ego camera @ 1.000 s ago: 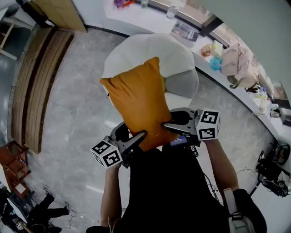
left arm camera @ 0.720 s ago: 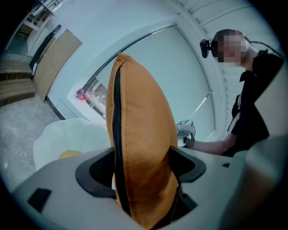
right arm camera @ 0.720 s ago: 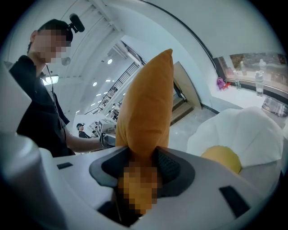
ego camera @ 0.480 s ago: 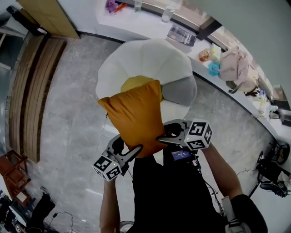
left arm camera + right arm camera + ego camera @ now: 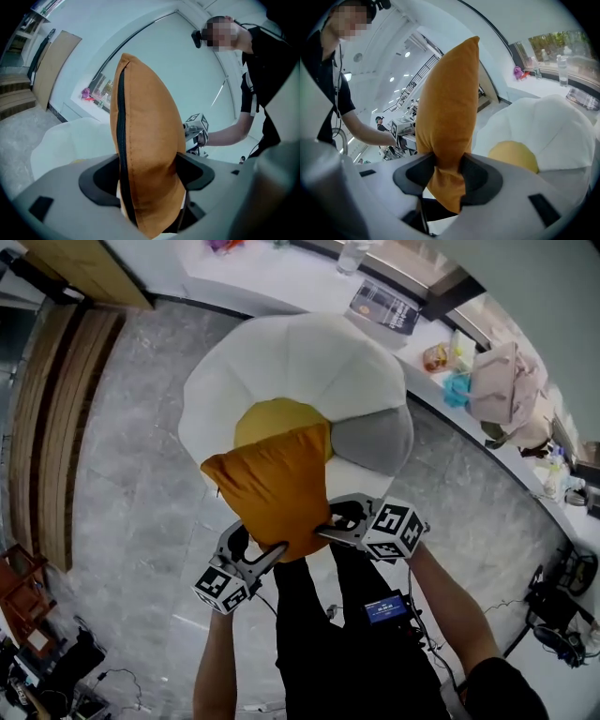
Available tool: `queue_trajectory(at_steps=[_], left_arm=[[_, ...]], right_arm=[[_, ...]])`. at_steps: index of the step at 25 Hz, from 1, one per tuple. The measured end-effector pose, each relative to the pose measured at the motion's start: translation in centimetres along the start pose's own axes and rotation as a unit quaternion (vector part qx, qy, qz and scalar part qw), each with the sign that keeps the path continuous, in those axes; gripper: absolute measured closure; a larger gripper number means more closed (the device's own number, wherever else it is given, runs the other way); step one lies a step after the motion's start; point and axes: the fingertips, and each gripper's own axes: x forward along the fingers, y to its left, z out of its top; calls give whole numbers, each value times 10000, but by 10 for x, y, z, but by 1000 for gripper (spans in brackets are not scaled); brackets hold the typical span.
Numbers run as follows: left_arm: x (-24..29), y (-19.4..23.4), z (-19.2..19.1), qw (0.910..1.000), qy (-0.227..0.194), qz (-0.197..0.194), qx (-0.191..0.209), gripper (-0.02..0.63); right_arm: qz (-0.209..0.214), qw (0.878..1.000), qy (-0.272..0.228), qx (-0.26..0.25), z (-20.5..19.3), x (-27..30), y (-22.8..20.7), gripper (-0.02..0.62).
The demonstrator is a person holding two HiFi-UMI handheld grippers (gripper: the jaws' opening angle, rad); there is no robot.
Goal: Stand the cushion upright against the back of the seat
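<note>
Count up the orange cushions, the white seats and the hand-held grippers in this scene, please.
orange cushion: 1
white seat with a yellow middle: 1
grippers: 2, the left gripper, whose jaws have just been closing, and the right gripper, each clamped on the orange cushion
Total: 4

From my end this reads as an open lounge corner in an office or lab building, not a home. The white seat (image 5: 291,362), shaped like a fried egg, stands on a polished grey stone floor (image 5: 131,493). Behind the seat a long white tabletop (image 5: 272,277) carries a bottle (image 5: 353,253), a magazine (image 5: 386,307) and bags (image 5: 502,381). Left of the seat are wooden steps (image 5: 56,399); to its right, cables (image 5: 562,592) lie loose. In the right gripper view a railed staircase (image 5: 419,75) and ceiling lights (image 5: 407,54) show beyond the seat.
</note>
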Motion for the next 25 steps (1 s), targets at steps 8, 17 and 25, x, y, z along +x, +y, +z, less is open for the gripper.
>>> queue_trajectory(at_steps=[8, 17, 25], left_arm=[[70, 53, -52, 9996, 56, 251, 149, 225], [131, 135, -86, 9971, 266, 492, 519, 224], [176, 213, -92, 9928, 336, 712, 902, 224]], right_arm=[[-115, 9999, 71, 22, -43, 24, -94, 407], [-402, 9992, 44, 43, -62, 70, -193, 408], [-754, 9963, 109, -397, -48, 109, -273, 410]])
